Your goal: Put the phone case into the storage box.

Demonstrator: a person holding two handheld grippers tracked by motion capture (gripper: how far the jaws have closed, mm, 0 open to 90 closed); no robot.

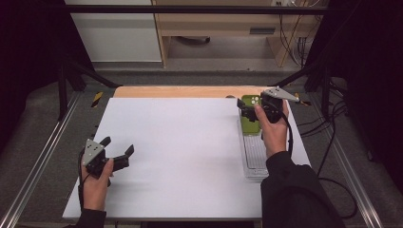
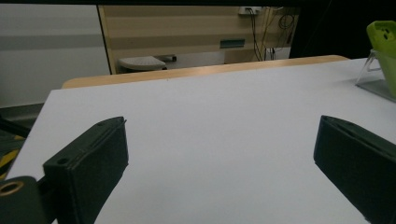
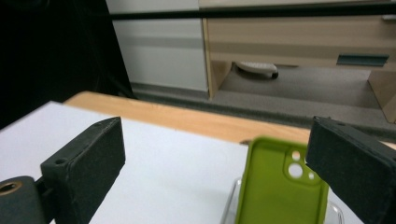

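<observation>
Where white table (image 1: 180,156) spans frame, both grippers sit over opposite edges. Clear tray (image 1: 255,159) lies flat at right side. Green phone case (image 1: 249,118) stands upright at tray's far end. Right gripper (image 1: 248,113) at case, jaws spread wide, gripping nothing. Left gripper (image 1: 117,151) near left edge, jaws wide apart, empty.

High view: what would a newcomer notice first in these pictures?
The bright green phone case stands out, at the far right of the white table, resting on a clear plastic tray. The right gripper hovers at it with jaws open, while the left gripper waits open near the left edge.
</observation>
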